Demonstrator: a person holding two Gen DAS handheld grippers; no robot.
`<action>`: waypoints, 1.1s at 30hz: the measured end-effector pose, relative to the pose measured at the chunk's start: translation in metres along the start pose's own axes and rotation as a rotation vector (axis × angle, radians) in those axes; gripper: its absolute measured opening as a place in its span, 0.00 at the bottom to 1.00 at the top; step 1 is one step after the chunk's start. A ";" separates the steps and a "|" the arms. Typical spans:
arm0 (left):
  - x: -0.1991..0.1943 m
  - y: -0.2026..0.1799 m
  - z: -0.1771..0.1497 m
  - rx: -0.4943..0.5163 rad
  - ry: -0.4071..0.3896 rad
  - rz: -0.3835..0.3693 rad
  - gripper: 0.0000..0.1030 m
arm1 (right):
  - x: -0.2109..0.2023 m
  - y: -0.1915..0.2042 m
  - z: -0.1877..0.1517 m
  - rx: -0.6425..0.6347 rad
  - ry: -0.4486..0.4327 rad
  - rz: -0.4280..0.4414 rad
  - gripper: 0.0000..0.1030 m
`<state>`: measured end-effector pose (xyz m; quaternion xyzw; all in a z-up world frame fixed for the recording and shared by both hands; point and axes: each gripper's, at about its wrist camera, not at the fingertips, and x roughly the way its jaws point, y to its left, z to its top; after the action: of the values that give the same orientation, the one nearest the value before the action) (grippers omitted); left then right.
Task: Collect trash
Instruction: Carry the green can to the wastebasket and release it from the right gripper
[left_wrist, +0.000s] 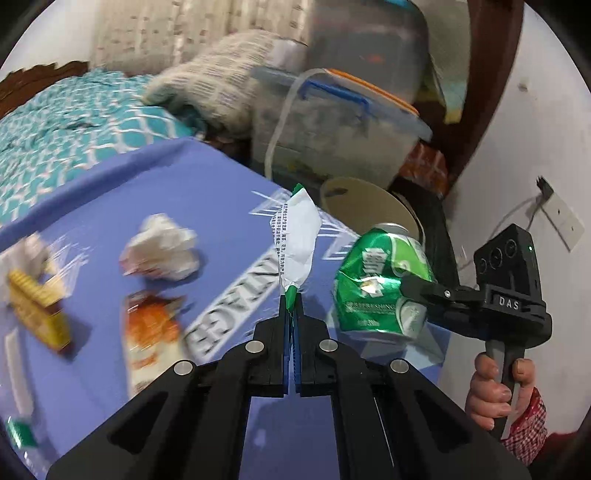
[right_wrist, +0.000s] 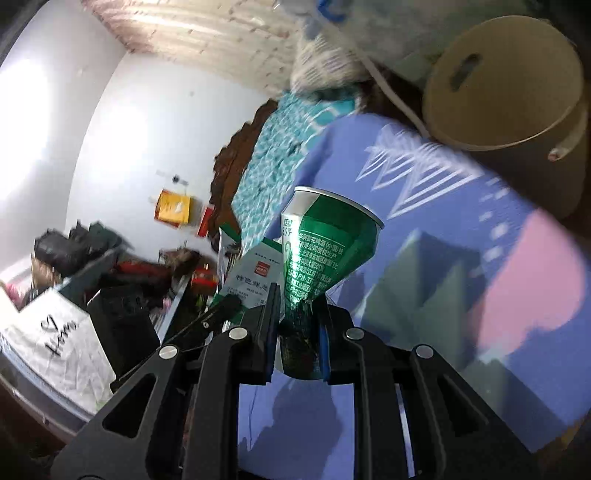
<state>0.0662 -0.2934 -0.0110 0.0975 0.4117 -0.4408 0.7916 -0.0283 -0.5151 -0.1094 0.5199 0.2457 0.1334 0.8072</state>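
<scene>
My left gripper is shut on a white and green wrapper, which stands up from its fingertips above the blue cloth. To its right in the left wrist view, the right gripper clamps a crushed green can. The right wrist view shows that gripper shut on the dented middle of the green can; the wrapper and left gripper show just left of it. A beige bin stands beyond the cloth's far edge, also seen as the bin.
On the blue cloth lie a crumpled white tissue, an orange snack packet and a yellow packet. A clear storage box and a pillow stand behind. A hand holds the right gripper's handle.
</scene>
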 end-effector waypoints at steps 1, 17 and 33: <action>0.009 -0.007 0.006 0.016 0.009 -0.010 0.01 | -0.006 -0.005 0.005 0.005 -0.019 -0.004 0.20; 0.175 -0.103 0.117 0.179 0.133 -0.091 0.07 | -0.048 -0.075 0.126 0.019 -0.233 -0.322 0.25; 0.062 -0.048 0.090 0.092 -0.086 -0.024 0.76 | -0.040 -0.027 0.090 -0.108 -0.327 -0.348 0.71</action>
<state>0.0969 -0.4072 0.0112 0.1100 0.3578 -0.4724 0.7979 -0.0150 -0.6153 -0.0932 0.4405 0.1900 -0.0806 0.8737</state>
